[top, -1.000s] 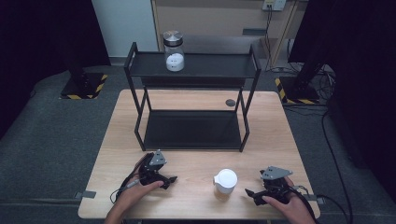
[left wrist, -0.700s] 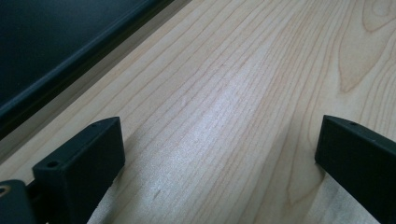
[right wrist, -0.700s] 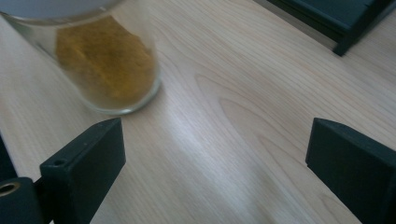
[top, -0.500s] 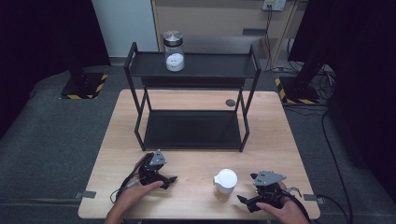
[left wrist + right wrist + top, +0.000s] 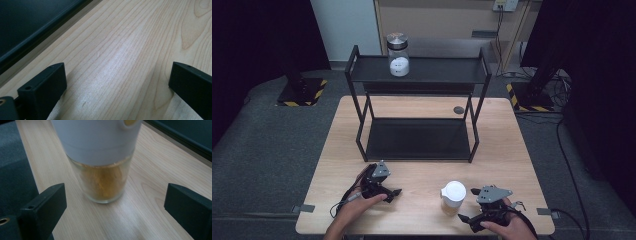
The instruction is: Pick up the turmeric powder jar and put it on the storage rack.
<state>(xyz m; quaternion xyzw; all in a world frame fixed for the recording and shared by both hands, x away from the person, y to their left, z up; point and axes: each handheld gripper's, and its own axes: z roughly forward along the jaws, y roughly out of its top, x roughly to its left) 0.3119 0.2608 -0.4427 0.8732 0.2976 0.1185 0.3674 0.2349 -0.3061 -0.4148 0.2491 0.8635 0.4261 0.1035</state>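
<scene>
Since the right claw (image 5: 468, 206) sits at the near edge of the worktop (image 5: 422, 215) with its jaws spread wide and nothing between them, the white-capped jar (image 5: 452, 197) of amber stuff is its natural target: the jar stands upright just ahead of those jaws, close but untouched. The left claw (image 5: 394, 189), likewise released and empty, lies farther off to the jar's other side. Beyond, a second jar (image 5: 397, 55) stands on the black shelf (image 5: 437, 70).
</scene>
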